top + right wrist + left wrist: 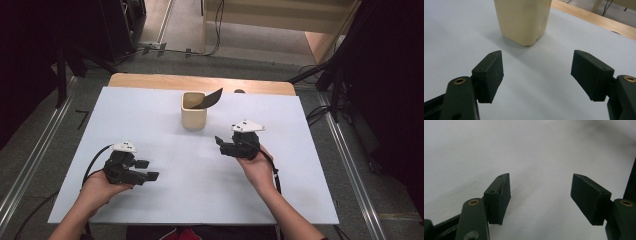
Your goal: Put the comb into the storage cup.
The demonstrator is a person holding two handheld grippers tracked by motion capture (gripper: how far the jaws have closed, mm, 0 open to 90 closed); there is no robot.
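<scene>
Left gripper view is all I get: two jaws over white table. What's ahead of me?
Observer: A cream cup stands mid-table, toward the far edge.
Operator: Anything in it?
Observer: A dark flat piece leans out over its rim, tilted right.
Operator: Where's the right gripper?
Observer: The right gripper faces the cup's base, jaws open, nothing between them, apart from the cup.
Operator: And mine?
Observer: The left gripper sits near the table's left front, jaws open, empty.

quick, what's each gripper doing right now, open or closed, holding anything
Left gripper: open, empty.
Right gripper: open, empty, facing the cup.
</scene>
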